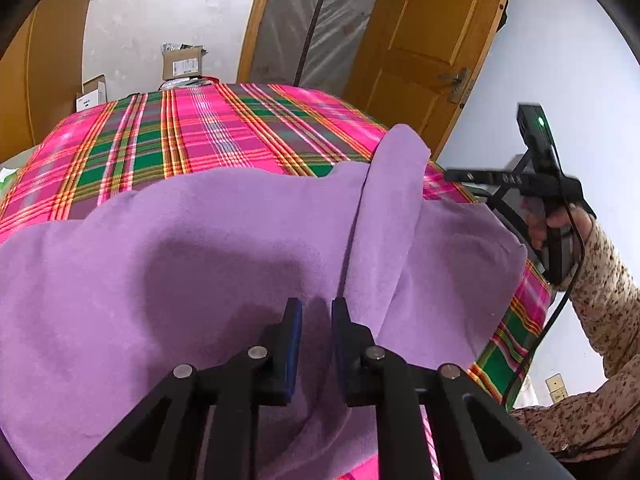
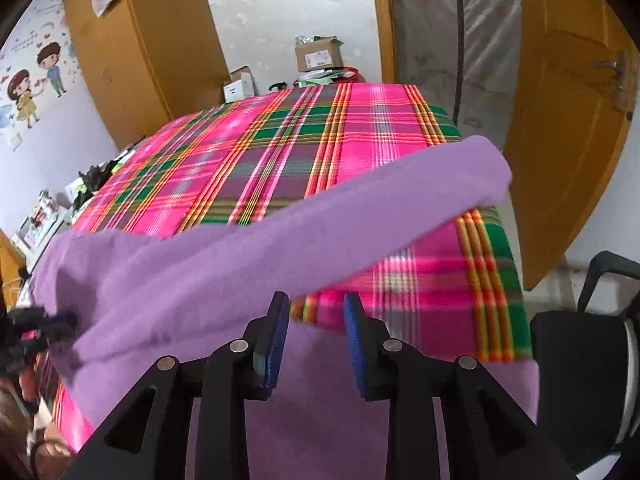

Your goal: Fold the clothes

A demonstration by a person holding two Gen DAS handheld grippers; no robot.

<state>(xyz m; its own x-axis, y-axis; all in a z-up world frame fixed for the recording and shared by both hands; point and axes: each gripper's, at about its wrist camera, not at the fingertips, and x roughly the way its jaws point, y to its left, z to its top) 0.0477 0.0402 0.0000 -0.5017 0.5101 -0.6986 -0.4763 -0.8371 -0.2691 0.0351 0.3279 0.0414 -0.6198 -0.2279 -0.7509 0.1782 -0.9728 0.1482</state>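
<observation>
With a sleeve (image 2: 460, 176) folded across the purple garment (image 1: 200, 248), both tongs, left (image 1: 316, 308) and right (image 2: 316, 304), stand narrowly parted and empty, apparently having let go to leave that fold lying on the plaid tabletop (image 1: 224, 128).

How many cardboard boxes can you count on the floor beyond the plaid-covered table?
2. A brown cardboard box sits against the white back wall, raised on a pile of clutter. A smaller white box stands lower and to its left. The table may hide others.

A plain lilac fleece garment (image 1: 200, 248) fills the lower frame over a plaid tablecloth (image 1: 208, 132) of hot pink crossed with green, orange and white. Black gripper fingers carry blue pads (image 2: 276, 344). At right, a beige speckled sleeve (image 1: 600, 296); an ochre wooden door (image 1: 420, 40) above.
</observation>
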